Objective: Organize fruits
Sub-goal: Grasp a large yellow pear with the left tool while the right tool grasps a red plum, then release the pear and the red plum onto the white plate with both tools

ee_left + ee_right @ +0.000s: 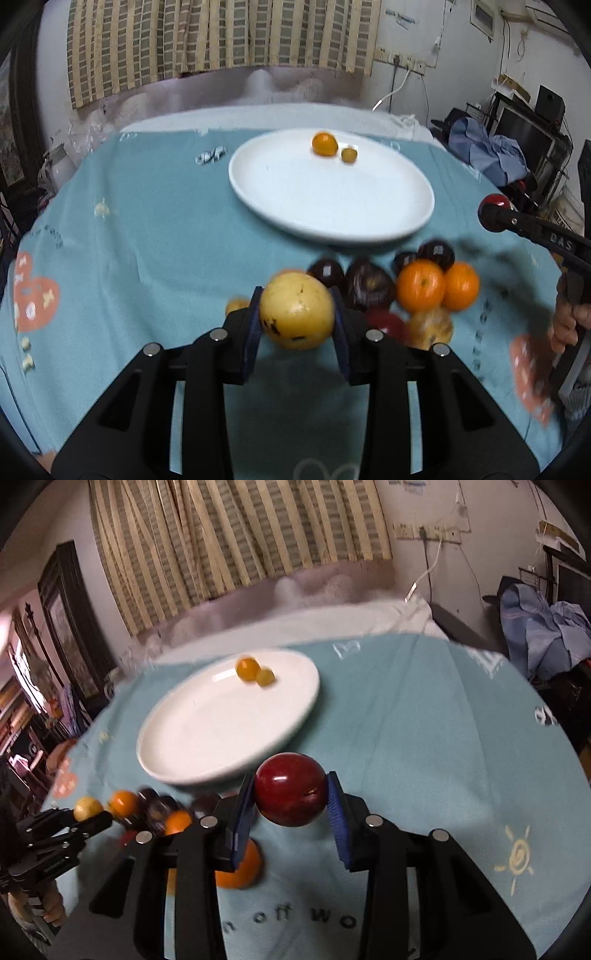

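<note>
Left hand-held gripper point(297, 316) pinches a yellow fruit point(297, 311); right hand-held gripper point(291, 800) pinches a red fruit point(290, 794).
Beyond lies a white plate point(280, 192) holding two small orange fruits point(324, 144); oranges point(421, 285) and dark plums point(367, 282) crowd between plate and grippers.

right claw point(290, 797): clamped on red apple point(290, 794)
white plate point(207, 753): two small yellow fruits point(255, 671)
left claw point(88, 812): holds yellow fruit point(87, 808)
</note>
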`<action>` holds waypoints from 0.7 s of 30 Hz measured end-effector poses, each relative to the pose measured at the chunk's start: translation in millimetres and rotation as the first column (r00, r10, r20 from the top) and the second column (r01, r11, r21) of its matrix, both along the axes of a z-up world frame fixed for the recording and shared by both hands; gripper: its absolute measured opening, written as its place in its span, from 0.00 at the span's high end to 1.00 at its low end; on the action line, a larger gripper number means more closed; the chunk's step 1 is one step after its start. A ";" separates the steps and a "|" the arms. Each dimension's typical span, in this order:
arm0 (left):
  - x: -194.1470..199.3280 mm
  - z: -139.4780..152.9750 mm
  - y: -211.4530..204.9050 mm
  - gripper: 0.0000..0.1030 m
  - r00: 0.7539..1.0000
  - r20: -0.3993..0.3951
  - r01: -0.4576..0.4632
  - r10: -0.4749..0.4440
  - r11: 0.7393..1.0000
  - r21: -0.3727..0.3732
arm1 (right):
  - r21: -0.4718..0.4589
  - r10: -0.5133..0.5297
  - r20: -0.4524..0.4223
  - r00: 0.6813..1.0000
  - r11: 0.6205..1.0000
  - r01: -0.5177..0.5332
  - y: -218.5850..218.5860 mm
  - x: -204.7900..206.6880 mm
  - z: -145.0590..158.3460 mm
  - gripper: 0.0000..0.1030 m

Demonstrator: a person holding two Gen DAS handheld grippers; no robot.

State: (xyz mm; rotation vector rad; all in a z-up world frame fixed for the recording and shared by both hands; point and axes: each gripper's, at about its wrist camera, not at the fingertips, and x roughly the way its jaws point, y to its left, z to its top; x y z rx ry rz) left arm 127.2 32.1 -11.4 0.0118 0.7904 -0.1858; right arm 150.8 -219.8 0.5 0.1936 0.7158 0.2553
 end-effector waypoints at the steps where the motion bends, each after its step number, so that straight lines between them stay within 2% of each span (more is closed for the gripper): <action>1: 10.1 8.2 -3.8 0.67 1.000 0.011 -0.003 0.003 1.000 0.001 | -0.003 0.015 0.003 1.000 1.000 -0.015 6.5 8.6 6.7 0.63; 5: 46.4 21.1 -21.2 0.67 1.000 0.021 0.006 -0.005 1.000 -0.010 | -0.001 0.044 -0.006 0.999 0.999 -0.044 31.1 38.4 8.2 0.63; 10: 85.4 3.7 -34.4 0.66 1.000 -0.026 0.010 -0.010 1.000 -0.027 | 0.067 0.071 -0.052 0.996 0.996 -0.067 48.9 67.9 -14.9 0.62; 13: 99.5 -12.9 -33.7 0.66 0.997 -0.074 0.012 -0.014 0.999 -0.032 | 0.013 0.087 -0.110 0.990 0.996 -0.086 54.1 75.5 -26.2 0.62; 16: 100.4 -16.0 -30.0 0.65 0.998 -0.065 0.013 -0.015 0.999 -0.032 | 0.016 0.063 -0.079 0.995 0.998 -0.062 47.4 72.2 -22.0 0.60; 17: 99.7 -16.0 -28.4 0.63 0.998 -0.063 0.011 -0.013 0.999 -0.035 | 0.029 0.062 -0.074 0.995 0.998 -0.060 45.9 71.2 -19.1 0.51; 19: 96.5 -12.4 -25.6 0.43 0.999 -0.049 0.006 -0.008 0.999 -0.049 | 0.054 0.052 -0.035 0.998 0.997 -0.050 42.0 63.8 -9.3 0.41; 21: 92.7 -6.7 -23.5 0.39 1.000 -0.019 -0.011 0.010 0.999 -0.046 | 0.044 0.056 -0.001 0.998 0.997 -0.056 43.2 58.2 -0.1 0.41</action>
